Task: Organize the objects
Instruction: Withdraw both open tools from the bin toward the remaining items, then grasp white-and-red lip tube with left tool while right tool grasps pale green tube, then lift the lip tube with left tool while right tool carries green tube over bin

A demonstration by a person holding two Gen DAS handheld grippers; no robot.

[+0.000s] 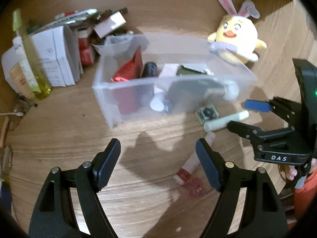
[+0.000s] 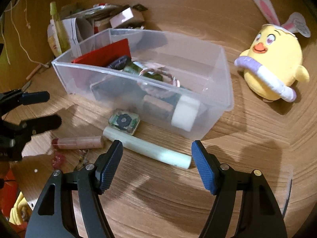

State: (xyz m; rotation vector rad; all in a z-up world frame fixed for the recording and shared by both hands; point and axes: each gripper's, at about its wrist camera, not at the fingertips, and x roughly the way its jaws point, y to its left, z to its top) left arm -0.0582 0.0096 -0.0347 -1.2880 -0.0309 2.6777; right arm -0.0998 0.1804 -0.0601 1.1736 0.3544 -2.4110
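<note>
Right hand-held gripper (image 2: 156,165): jaws apart, empty, above pale tube (image 2: 146,145), lower centre.
Left hand-held gripper (image 1: 158,163): jaws apart, empty.
Risk: round tube may roll off the pads against clear bin (image 2: 225,75).

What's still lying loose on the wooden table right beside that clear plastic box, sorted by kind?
Pale green tube: 1
Pink tube: 1
Small square packet with a dark flower design: 1
Yellow chick plush with bunny ears: 1
Total: 4 things next to the clear box.
</note>
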